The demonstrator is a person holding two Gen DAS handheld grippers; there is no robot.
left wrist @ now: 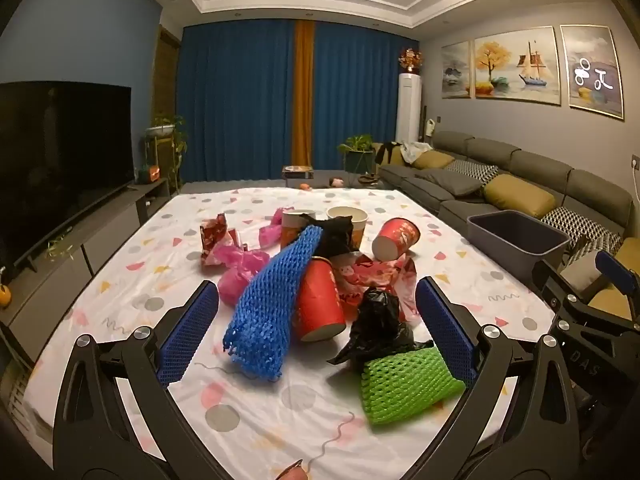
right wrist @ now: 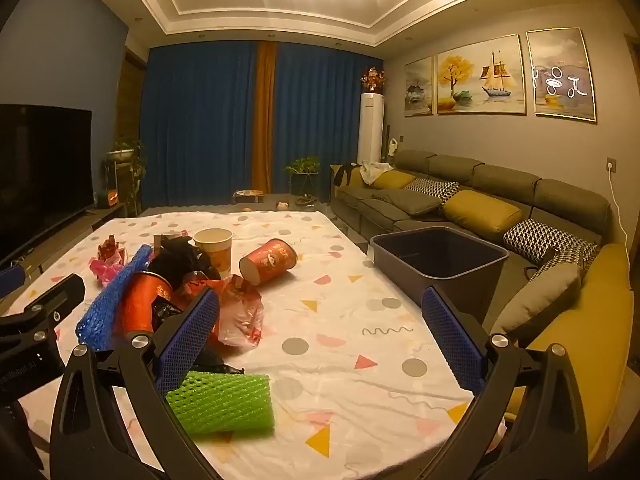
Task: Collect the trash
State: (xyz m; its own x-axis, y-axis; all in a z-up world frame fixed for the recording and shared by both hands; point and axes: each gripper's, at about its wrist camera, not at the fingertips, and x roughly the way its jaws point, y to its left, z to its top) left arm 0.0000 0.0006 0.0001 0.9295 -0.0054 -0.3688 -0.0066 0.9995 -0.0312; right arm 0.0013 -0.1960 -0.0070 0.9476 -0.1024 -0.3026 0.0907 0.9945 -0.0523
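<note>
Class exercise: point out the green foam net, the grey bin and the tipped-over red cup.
green foam net [right wrist: 224, 402], right wrist view, middle of its mesh.
grey bin [right wrist: 460, 280], right wrist view, near outer wall.
tipped-over red cup [right wrist: 270, 260], right wrist view, its side.

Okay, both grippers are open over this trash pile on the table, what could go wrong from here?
1. The blue foam net lies draped over a red cup on its side; pulling the net could roll the cup away.
2. The black bag overlaps the green foam net, so the left gripper may drag both.
3. The gray bin stands beyond the table's right edge; a light piece released early by the right gripper might drop on the floor.
</note>
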